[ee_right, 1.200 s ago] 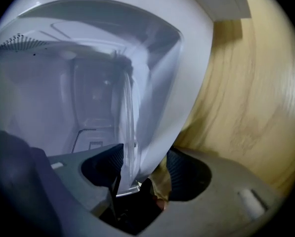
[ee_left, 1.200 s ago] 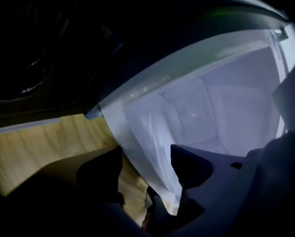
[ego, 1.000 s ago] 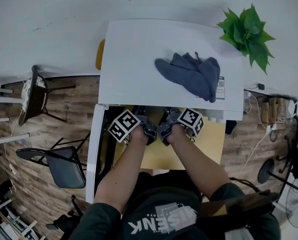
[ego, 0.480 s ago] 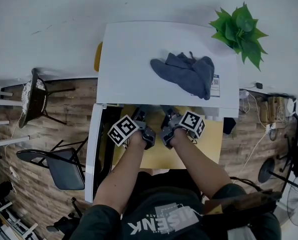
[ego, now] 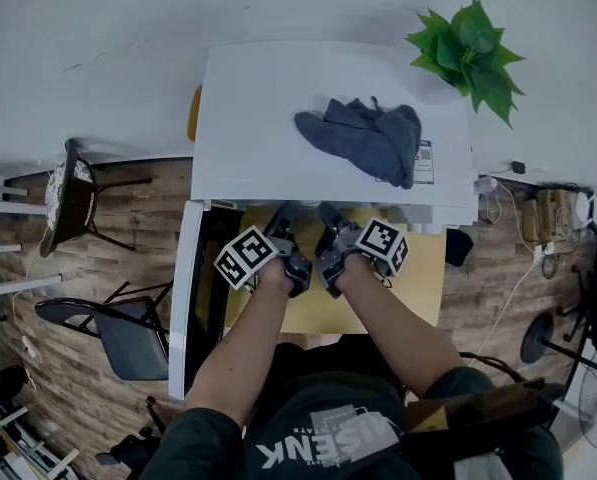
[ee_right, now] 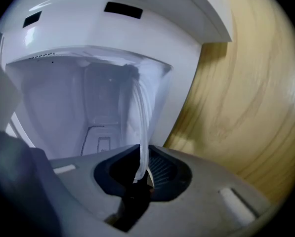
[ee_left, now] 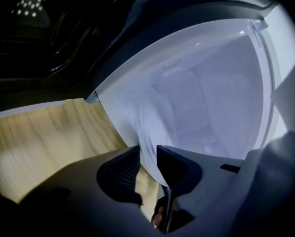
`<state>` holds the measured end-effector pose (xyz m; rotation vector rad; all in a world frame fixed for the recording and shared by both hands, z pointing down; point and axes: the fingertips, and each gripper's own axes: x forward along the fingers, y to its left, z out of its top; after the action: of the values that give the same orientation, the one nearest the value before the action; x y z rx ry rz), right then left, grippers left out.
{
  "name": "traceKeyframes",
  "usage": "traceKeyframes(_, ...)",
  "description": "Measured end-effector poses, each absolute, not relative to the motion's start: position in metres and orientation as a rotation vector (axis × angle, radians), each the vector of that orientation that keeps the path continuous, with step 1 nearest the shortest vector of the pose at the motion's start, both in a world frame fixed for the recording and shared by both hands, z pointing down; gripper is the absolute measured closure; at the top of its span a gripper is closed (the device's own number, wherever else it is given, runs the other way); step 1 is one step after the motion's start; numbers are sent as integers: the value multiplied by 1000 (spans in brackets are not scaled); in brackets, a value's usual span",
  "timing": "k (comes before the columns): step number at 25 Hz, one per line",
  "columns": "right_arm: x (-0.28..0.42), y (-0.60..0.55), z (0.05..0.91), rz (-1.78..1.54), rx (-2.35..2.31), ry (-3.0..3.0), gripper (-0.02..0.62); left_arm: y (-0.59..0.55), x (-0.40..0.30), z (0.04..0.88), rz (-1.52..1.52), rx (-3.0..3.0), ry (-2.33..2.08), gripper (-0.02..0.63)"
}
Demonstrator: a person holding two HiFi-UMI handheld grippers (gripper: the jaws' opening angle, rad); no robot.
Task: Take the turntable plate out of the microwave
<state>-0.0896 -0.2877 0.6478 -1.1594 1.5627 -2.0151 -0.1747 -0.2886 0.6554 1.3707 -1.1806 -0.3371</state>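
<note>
a: where is the turntable plate (ee_left: pixel 146 132) found?

b: it is seen inside the microwave (ego: pixel 258 108), straight ahead of both tools, with its near rim turned toward the person. the glass is viewed edge-on from each gripper, and its flat face runs away from the jaws, deeper into the cavity.

a: and which hand is placed nearer?

b: neither is favoured. the rim is met by the left gripper (ee_left: pixel 147 152) on its left part and by the right gripper (ee_right: pixel 141 169) on its right part, side by side at the opening.

a: how are the jaws set?

b: both pairs have just been closing. the left jaws are drawn down to a narrow gap, filled by the rim. the right jaws are brought closer still, and the thin glass edge is pinched between the pads.

a: what is called for next?

b: a level pull backward is judged likely, out over the wooden table (ego: pixel 318 313), both sides being kept even so the glass is not tipped.
</note>
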Motion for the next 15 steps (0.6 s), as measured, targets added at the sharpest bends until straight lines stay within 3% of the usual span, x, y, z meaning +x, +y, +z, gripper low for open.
traceKeyframes(4, -92, -285, 644, -1997, -1117, 1553, 549, -286, -175, 649, -385, 1376, -1162, 543)
traceKeyframes(15, -83, -269, 641, -1888, -1058, 1703, 531, -253, -168, 649, -432, 1360, -1069, 558)
